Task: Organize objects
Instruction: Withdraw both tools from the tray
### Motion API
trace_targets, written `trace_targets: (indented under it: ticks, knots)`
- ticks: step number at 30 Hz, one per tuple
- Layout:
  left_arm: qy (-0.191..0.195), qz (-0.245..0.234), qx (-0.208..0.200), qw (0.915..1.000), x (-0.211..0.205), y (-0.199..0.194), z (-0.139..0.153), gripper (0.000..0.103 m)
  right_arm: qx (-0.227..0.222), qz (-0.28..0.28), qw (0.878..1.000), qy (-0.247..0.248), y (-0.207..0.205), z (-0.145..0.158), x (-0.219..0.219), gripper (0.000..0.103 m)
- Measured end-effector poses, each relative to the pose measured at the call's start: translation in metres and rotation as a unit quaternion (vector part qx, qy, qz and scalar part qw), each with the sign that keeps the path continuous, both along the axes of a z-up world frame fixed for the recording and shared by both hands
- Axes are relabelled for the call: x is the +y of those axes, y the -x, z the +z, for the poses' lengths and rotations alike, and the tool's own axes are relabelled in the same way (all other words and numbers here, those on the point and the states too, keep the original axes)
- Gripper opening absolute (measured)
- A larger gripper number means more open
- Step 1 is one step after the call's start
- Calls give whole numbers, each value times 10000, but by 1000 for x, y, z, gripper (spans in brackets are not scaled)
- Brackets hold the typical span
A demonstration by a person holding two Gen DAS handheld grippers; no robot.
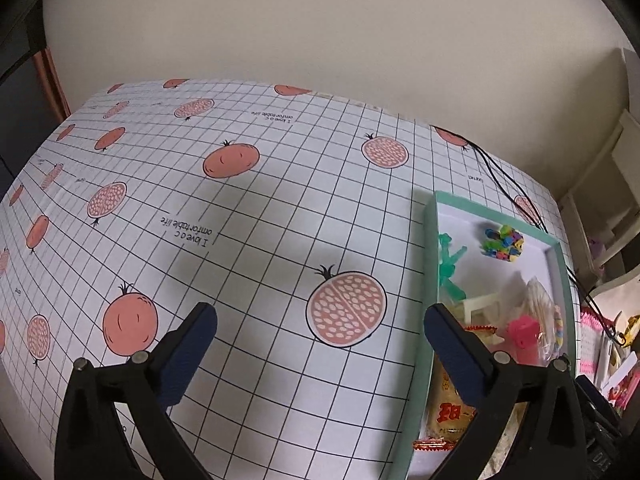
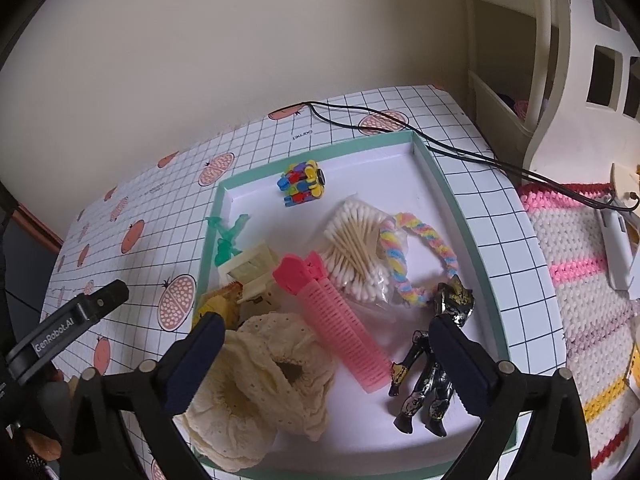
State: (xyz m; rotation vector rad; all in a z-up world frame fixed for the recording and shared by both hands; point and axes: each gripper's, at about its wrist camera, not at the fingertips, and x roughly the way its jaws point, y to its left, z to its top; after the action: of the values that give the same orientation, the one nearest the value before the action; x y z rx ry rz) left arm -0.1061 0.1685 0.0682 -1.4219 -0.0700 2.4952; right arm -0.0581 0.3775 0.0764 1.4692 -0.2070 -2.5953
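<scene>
A cream wall backs a table under a grid-patterned cloth (image 1: 280, 200) printed with pomegranates. In the right wrist view, a mint-rimmed tray (image 2: 472, 240) fills the centre of the frame. In it a pink hair roller (image 2: 340, 320) lies with its long axis running from upper left to lower right, clip end toward the upper left; a black figure (image 2: 428, 380) lies at lower right, head toward the top, a cream scrunchie (image 2: 260, 380) at lower left, cotton swabs (image 2: 356, 240) and a block toy (image 2: 302, 184) higher up. The right gripper (image 2: 324, 352) hovers over the tray, jaws spread wide and empty. The left gripper (image 1: 320, 336) hangs over bare cloth at lower centre, jaws likewise wide apart and holding nothing, the tray at its right.
</scene>
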Motion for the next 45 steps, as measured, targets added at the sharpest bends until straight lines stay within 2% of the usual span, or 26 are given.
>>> trace_targets:
  ticks: [11, 15, 19, 22, 28, 33, 37, 45]
  knots:
    - [-402, -9, 319, 9987, -22, -14, 24, 103, 181, 132, 9996, -190, -16, 16, -17, 103]
    - [-426, -30, 493, 9979, -31, -25, 34, 103, 251, 101, 9994, -231, -31, 25, -22, 103]
    - [-607, -77, 598, 9963, -45, -39, 45, 103, 371, 159, 9989, -237, -48, 36, -29, 103]
    - [-543, -107, 721, 9959, -54, -49, 53, 103, 483, 236, 9982, -262, -63, 44, -35, 103]
    - [-183, -60, 1184, 9928, -73, -77, 69, 103, 655, 283, 9971, -279, -94, 61, -47, 103]
    - [-298, -146, 1311, 9908, -90, -100, 73, 103, 728, 197, 9969, -246, -117, 71, -50, 103]
    - [-353, -124, 1442, 9888, -109, -119, 75, 103, 686, 92, 9974, -181, -138, 68, -49, 103]
    - [-619, -99, 1203, 9908, -127, -147, 50, 103, 649, 13, 9978, -93, -171, 41, -49, 103]
